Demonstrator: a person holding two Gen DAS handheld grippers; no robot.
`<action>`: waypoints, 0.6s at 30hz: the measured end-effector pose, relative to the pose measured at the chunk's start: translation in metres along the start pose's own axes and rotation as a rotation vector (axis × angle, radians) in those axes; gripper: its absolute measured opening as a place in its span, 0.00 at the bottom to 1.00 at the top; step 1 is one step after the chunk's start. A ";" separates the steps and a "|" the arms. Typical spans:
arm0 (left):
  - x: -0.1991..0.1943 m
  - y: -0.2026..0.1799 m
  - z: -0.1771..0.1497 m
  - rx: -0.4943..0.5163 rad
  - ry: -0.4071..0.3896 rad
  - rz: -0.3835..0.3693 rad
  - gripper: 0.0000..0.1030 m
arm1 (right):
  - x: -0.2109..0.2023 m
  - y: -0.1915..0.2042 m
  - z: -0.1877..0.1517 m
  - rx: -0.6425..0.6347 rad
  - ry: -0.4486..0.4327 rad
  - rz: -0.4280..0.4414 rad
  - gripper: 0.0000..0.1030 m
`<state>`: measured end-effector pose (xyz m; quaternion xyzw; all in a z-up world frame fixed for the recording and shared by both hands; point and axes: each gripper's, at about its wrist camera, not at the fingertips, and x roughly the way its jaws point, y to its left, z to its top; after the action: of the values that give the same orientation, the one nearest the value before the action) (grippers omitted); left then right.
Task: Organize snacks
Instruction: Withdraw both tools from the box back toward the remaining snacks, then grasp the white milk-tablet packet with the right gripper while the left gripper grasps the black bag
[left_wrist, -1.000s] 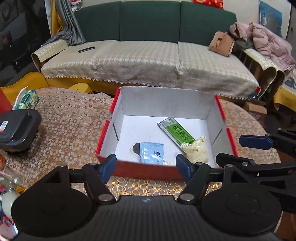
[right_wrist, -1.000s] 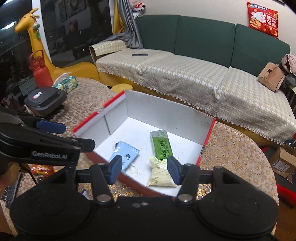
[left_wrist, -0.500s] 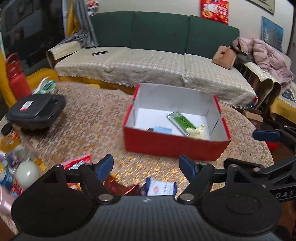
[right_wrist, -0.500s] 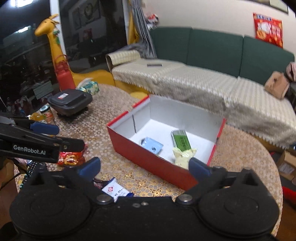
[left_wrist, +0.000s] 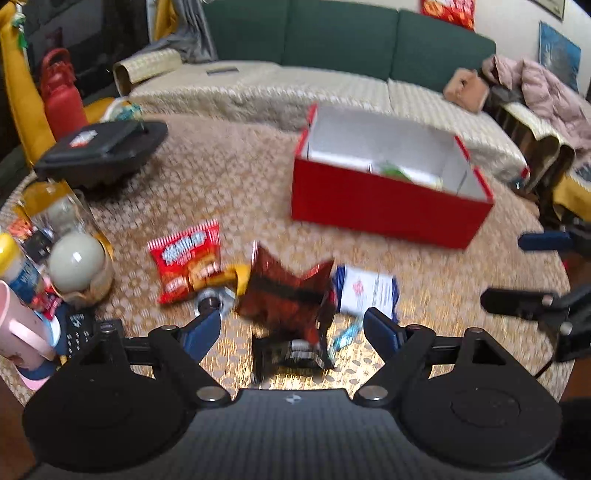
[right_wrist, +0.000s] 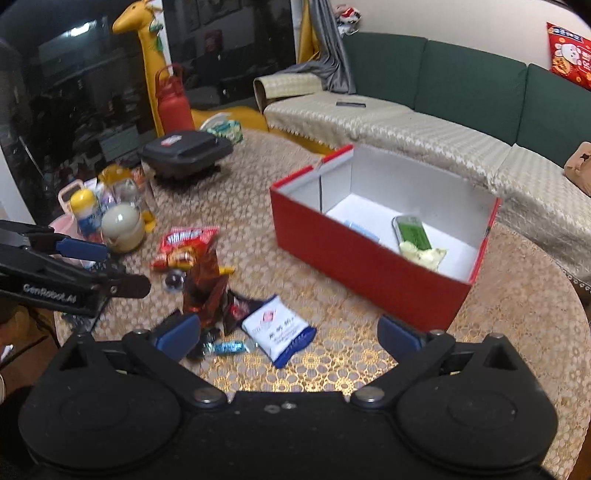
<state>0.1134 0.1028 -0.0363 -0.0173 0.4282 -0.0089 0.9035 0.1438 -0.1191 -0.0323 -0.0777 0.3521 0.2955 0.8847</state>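
A red box (left_wrist: 388, 206) (right_wrist: 365, 258) with a white inside stands on the table and holds a green packet (right_wrist: 413, 233), a yellow packet (right_wrist: 424, 255) and a blue packet (right_wrist: 360, 230). Loose snacks lie in front of it: a red bag (left_wrist: 186, 258) (right_wrist: 184, 243), a dark red bag (left_wrist: 284, 295) (right_wrist: 205, 284), a white and blue packet (left_wrist: 365, 291) (right_wrist: 277, 328). My left gripper (left_wrist: 291, 328) is open and empty just above the dark red bag. My right gripper (right_wrist: 288, 336) is open and empty over the white and blue packet.
A black appliance (left_wrist: 99, 151) (right_wrist: 186, 151) sits at the table's far left. Bottles, a jar (left_wrist: 75, 262) and a pink cup (left_wrist: 18, 332) crowd the left edge. A red flask (right_wrist: 173, 99) and a green sofa (right_wrist: 443, 85) stand behind the table.
Both grippers have pulled back from over the box toward the near side of the table. The loose snacks have come into view below them. The right gripper has opened wider.
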 end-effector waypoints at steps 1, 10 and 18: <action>0.004 0.002 -0.003 0.002 0.014 -0.008 0.82 | 0.002 0.001 -0.003 -0.006 0.006 0.001 1.00; 0.037 0.015 -0.024 -0.031 0.089 -0.041 0.82 | 0.035 0.002 -0.016 -0.048 0.073 0.027 1.00; 0.069 0.014 -0.034 -0.032 0.146 -0.057 0.82 | 0.074 0.004 -0.019 -0.113 0.129 0.013 0.99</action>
<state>0.1313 0.1139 -0.1117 -0.0430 0.4923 -0.0289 0.8689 0.1735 -0.0878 -0.0954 -0.1440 0.3918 0.3151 0.8523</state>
